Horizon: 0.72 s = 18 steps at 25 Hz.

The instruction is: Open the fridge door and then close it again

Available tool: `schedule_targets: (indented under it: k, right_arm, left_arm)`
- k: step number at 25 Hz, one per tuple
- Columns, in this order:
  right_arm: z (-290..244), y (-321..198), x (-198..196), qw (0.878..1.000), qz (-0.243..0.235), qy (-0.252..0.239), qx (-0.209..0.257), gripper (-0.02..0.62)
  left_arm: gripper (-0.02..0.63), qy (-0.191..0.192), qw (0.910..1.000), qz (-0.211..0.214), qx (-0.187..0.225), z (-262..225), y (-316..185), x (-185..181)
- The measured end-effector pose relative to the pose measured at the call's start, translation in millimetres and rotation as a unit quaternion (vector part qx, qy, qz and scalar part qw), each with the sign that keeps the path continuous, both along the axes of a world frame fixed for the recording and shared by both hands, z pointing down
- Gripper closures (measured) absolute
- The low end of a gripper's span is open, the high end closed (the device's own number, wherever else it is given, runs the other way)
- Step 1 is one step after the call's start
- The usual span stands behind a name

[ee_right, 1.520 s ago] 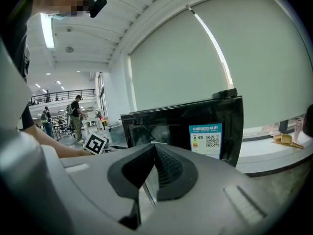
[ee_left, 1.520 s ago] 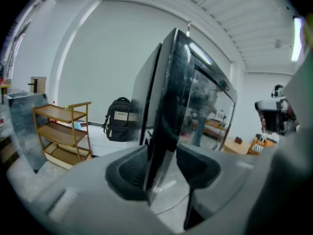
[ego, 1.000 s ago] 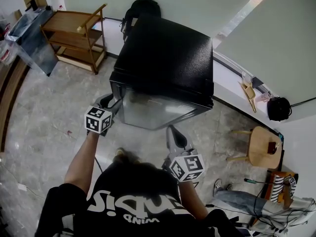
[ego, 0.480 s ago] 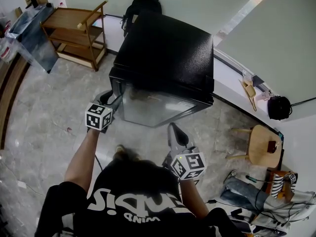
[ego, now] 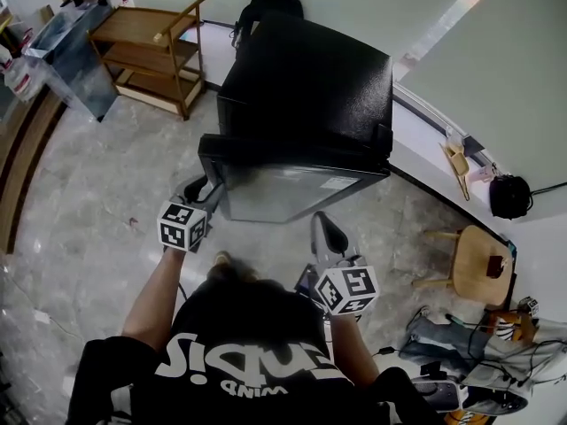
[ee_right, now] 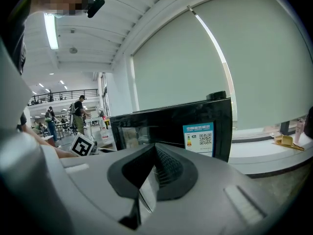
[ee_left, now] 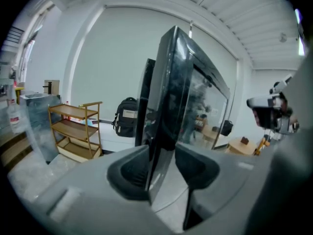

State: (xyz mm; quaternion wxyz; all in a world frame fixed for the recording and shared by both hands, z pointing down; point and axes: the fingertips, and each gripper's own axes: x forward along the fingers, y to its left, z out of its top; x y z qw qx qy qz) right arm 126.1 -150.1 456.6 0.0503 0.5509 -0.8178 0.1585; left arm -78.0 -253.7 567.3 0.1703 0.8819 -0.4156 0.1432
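A black mini fridge (ego: 306, 87) stands by the wall, its glass door (ego: 292, 189) swung a little way out on the left side. My left gripper (ego: 211, 200) holds the door's left edge. In the left gripper view the door edge (ee_left: 164, 106) runs between the two pads of this gripper (ee_left: 161, 165), whose jaws are closing on it. My right gripper (ego: 323, 224) hovers in front of the door's middle, apart from it. In the right gripper view its pads (ee_right: 155, 148) meet with nothing between them, and the door's energy label (ee_right: 199, 138) shows ahead.
A wooden trolley (ego: 151, 51) and a grey cabinet (ego: 62, 51) stand at the far left. A black backpack (ego: 266, 7) leans behind the fridge. A white sill (ego: 425, 140) runs along the right wall, with a round wooden stool (ego: 474, 264) below it.
The fridge door has come away from the body on its left side. My left gripper has drawn back toward me with the door edge. The right gripper has stayed in place.
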Motion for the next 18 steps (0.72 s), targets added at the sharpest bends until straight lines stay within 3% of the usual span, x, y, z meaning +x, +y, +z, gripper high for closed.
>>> schedule_targets:
  k: [18]
  right_arm:
    - [-5, 64, 22, 1.000, 0.015, 0.000, 0.010, 0.597]
  left_arm:
    - [0.483, 0.011, 0.9994, -0.028, -0.017, -1, 107, -3]
